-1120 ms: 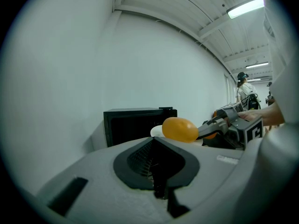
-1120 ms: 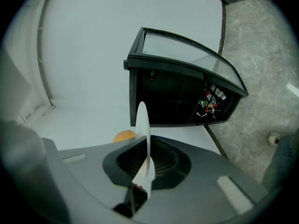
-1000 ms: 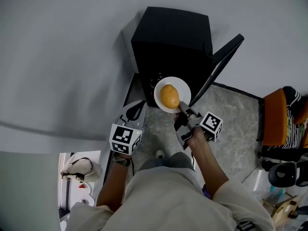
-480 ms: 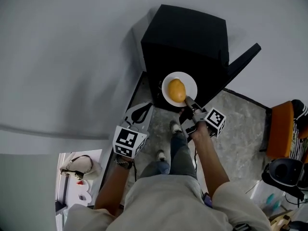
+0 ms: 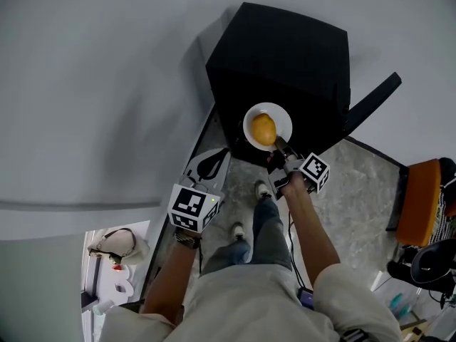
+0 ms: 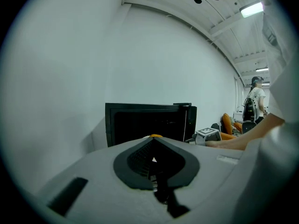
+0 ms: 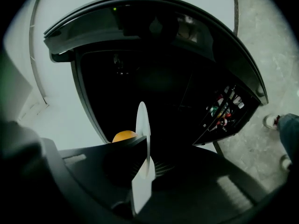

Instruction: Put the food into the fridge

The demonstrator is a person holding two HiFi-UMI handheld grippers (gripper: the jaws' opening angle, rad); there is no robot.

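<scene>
Two claws showing. Right claw (image 5: 280, 147) is gripping the rim of a white plate (image 5: 281, 116), jaws clamped narrow on it, holding it face up just in front of the open black fridge (image 5: 292, 48). Orange fruit (image 5: 263, 129) is sitting on the plate, not yet inside. Left claw (image 5: 209, 164) is hanging apart from the plate, jaws together, carrying nothing. Door (image 5: 370, 105) is standing open at right.

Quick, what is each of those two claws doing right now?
Left gripper: closed, holding nothing.
Right gripper: closed on the rim of the white plate carrying the orange food.
</scene>
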